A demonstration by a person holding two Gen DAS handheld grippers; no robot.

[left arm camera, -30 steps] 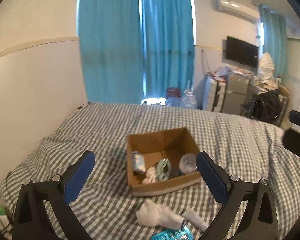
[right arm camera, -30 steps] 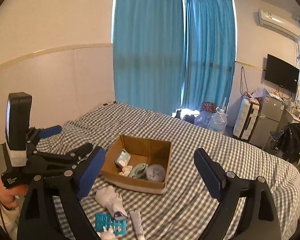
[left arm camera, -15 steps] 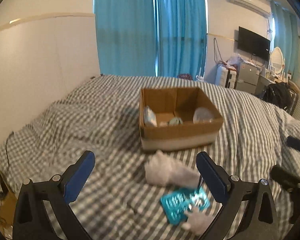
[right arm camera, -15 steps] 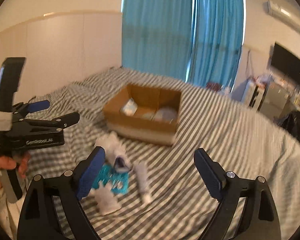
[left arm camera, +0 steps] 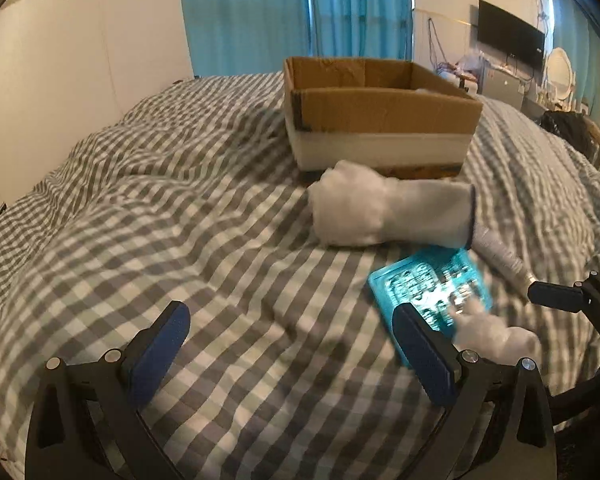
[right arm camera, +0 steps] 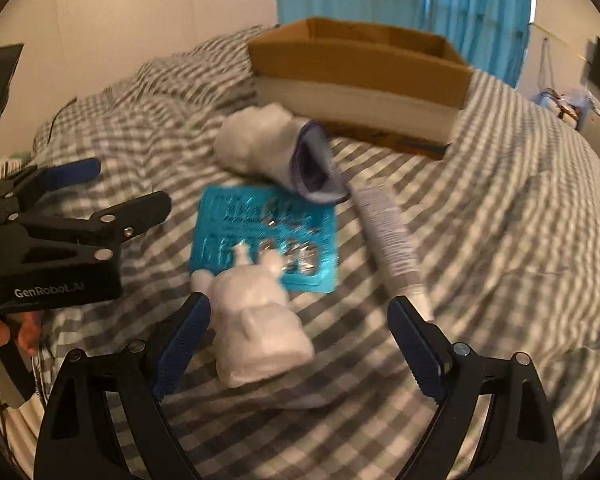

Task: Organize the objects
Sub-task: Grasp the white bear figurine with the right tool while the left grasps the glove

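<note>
A brown cardboard box stands on the checked bed; it also shows in the right wrist view. In front of it lie a rolled white sock, a teal blister pack, a white tube and a small white animal figure. My right gripper is open, low over the bed, with the figure between its fingers near the left one. My left gripper is open and empty over bare bedding, left of the blister pack.
The grey checked bedspread is rumpled. A white wall panel runs along the left. Blue curtains hang behind the box. A TV and cluttered furniture stand at the far right.
Both grippers have dropped low and moved forward towards the loose items. The right gripper now straddles the white figure. The box's contents are now hidden behind its near wall.
</note>
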